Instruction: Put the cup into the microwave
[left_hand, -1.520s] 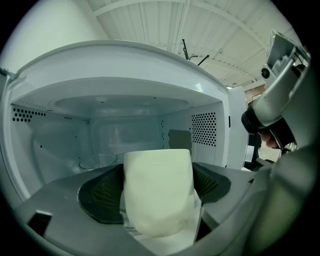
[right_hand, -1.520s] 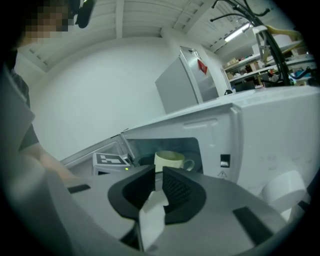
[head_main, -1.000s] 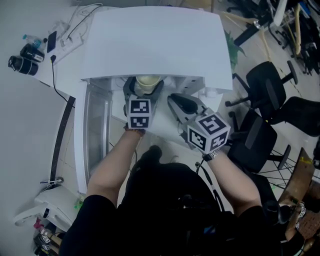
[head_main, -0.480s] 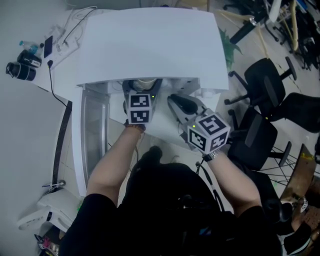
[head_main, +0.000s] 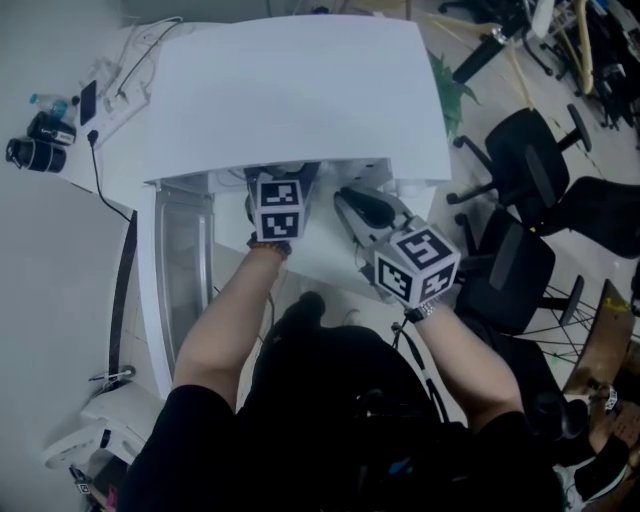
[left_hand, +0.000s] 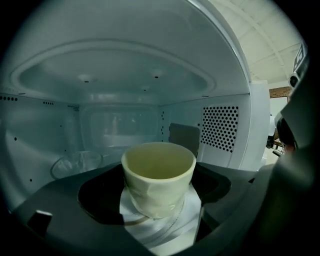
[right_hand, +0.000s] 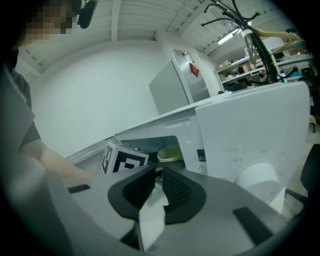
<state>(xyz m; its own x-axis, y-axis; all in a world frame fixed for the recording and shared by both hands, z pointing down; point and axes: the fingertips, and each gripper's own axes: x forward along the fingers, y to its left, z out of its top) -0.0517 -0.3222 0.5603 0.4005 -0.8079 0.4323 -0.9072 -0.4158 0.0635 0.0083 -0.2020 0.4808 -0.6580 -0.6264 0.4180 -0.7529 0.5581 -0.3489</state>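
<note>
A pale yellow-green cup (left_hand: 158, 177) sits upright between the dark jaws of my left gripper, inside the microwave cavity, with the perforated wall (left_hand: 220, 127) to its right. In the head view the white microwave (head_main: 290, 90) hides the cup, and only the rear of my left gripper (head_main: 281, 178) and its marker cube show at the opening. My right gripper (head_main: 350, 197) hovers outside, just right of the opening, its jaws shut on nothing. In the right gripper view the cup (right_hand: 170, 152) shows in the opening beyond that gripper (right_hand: 159, 182).
The microwave door (head_main: 185, 270) hangs open at the left. A glass turntable (left_hand: 75, 162) lies inside to the cup's left. Black office chairs (head_main: 530, 160) stand at the right. Cables and a power strip (head_main: 125, 85) lie at the back left.
My left gripper has pushed forward into the microwave, and the cup has passed out of the head view under the microwave's top. The right gripper has stayed put.
</note>
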